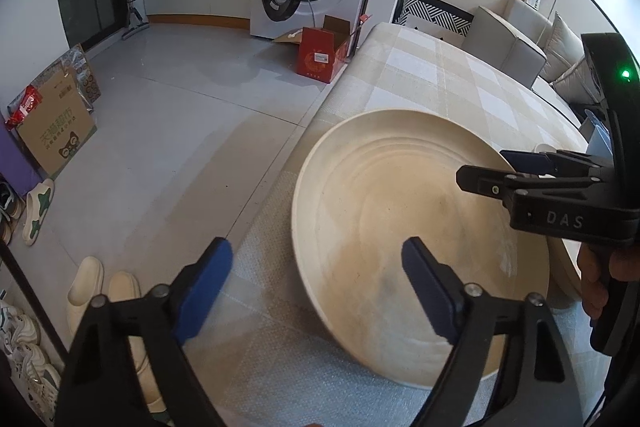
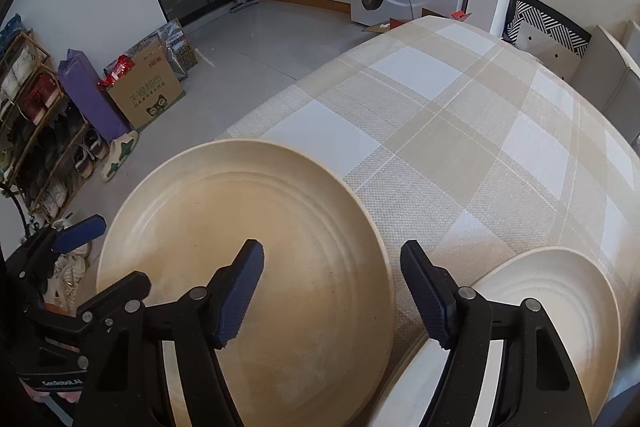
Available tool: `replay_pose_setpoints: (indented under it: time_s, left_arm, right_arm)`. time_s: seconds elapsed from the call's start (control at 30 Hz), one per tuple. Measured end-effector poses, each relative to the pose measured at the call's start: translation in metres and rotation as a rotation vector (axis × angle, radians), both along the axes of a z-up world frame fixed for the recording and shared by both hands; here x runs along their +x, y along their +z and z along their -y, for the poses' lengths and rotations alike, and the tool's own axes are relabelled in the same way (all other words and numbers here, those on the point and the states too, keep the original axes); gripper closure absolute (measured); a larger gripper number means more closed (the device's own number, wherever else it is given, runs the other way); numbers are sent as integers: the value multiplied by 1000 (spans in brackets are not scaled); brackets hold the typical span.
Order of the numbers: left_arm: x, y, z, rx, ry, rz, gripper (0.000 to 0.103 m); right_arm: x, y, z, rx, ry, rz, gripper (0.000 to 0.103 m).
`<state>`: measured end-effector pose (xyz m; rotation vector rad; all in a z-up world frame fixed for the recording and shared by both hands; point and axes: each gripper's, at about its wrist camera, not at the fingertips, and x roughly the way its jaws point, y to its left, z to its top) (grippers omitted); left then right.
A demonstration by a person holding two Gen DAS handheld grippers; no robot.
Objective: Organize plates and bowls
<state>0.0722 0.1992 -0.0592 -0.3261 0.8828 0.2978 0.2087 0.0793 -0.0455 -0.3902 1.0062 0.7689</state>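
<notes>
Plate (image 2: 248, 247), beige, lay flat at table (image 2: 440, 115) left edge; smaller plate (image 2: 560, 307) beside; left gripper (image 1: 320, 287) and right gripper (image 2: 332, 291) spread, empty.

Matt, speckled beige ceramic on the large plate (image 2: 280, 227), ridged in rings, a paler glossier glaze on the small plate (image 2: 560, 299), both on the counter's coarse woven checked cloth (image 2: 460, 131), while ribbed blue rubbery pads (image 1: 204, 283) face matt black plastic jaws.
</notes>
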Motion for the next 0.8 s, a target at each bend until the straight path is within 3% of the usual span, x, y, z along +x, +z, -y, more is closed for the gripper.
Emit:
replay_pose_setpoints:
  time_s: [0.17, 0.27, 0.33, 0.6, 0.8]
  left_arm:
    - [0, -2, 5, -23, -36, -5, 42]
    - [-1, -4, 6, -33, -33, -2, 54]
    - [-1, -4, 6, -44, -28, 2, 60]
    - [-2, -4, 1, -45, 4, -7, 76]
    - [-1, 0, 2, -28, 7, -13, 77]
  right_arm:
    - [3, 2, 6, 2, -6, -2, 46]
    - [3, 4, 10, 8, -12, -1, 56]
    - [2, 5, 12, 21, -7, -12, 68]
    - [1, 6, 17, 18, -29, 2, 84]
    - [0, 6, 19, 21, -48, 1, 85]
